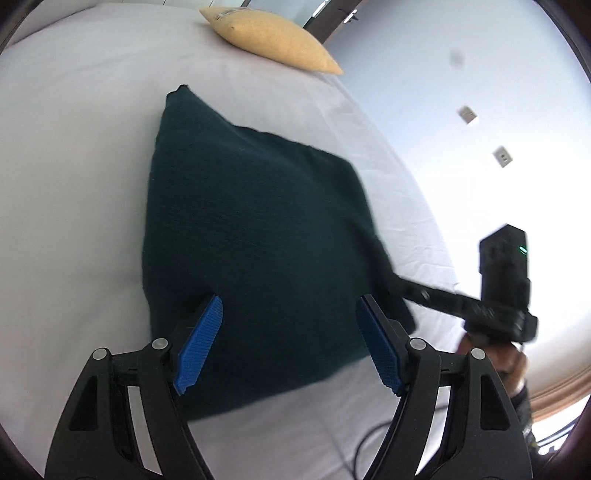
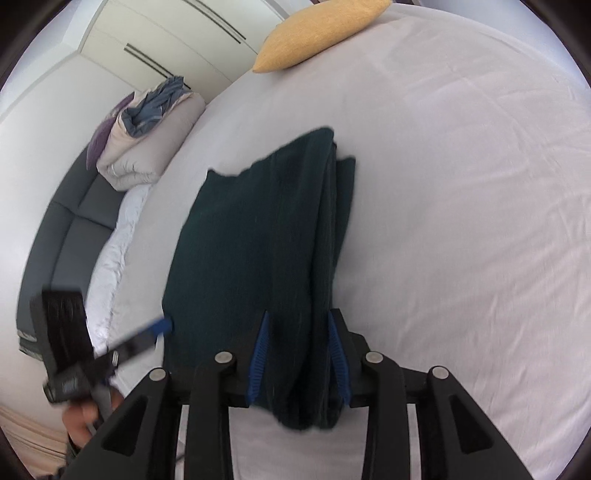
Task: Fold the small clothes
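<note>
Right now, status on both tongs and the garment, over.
Left tongs open, nothing between the pads. Right tongs part open, straddling the near edge of the dark green garment, folded on the white sheet. Nothing in the way.

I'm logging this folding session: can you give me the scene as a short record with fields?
surface: white bedsheet
garment: dark green cloth, folded, lying flat on the sheet
left gripper: open, jaws wide over the cloth's near edge, nothing pinched
right gripper: partly open, the cloth's folded edge between the pads; contact unclear
also on bed: yellow cushion at the far end
beside bed: bundled duvet on a grey sofa
</note>
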A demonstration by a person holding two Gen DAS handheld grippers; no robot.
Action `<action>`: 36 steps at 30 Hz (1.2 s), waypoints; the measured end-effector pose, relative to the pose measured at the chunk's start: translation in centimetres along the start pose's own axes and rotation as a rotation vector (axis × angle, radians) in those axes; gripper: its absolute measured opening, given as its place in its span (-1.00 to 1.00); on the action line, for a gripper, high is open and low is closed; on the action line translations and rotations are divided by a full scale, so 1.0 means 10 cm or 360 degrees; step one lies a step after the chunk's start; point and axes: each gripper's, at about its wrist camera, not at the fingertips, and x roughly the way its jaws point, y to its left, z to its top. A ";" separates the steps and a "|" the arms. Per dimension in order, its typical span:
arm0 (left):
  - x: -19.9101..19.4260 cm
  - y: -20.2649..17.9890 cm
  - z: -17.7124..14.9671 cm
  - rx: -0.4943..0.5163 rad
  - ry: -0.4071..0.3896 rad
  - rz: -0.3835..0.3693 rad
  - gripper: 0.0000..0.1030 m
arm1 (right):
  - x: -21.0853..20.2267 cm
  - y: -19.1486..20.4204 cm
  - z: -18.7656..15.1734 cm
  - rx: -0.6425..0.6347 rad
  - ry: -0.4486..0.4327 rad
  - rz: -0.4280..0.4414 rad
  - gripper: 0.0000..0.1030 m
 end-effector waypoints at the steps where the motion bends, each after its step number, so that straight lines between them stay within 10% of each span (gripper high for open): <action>1: 0.05 0.01 -0.06 0.0017 0.0017 0.0023 0.42 | 0.02 0.02 -0.05 -0.0017 0.0018 -0.0027 -0.33; 9: 0.24 0.10 -0.33 0.0153 0.0108 0.0179 0.37 | 0.08 -0.15 -0.26 -0.0002 0.0040 -0.0080 -0.61; 22: 0.27 -0.26 -0.60 0.0182 0.0085 0.0160 0.37 | -0.07 -0.20 -0.37 0.0054 0.0019 -0.0161 -0.33; 29: -0.38 -0.04 -0.25 0.0101 -0.0194 0.0154 0.37 | -0.36 0.08 -0.21 -0.0001 -0.0173 -0.0256 -0.19; 36: -0.01 -0.04 0.14 0.0142 -0.0172 0.0275 0.37 | -0.04 0.62 0.11 -0.0241 -0.0227 -0.0050 -0.17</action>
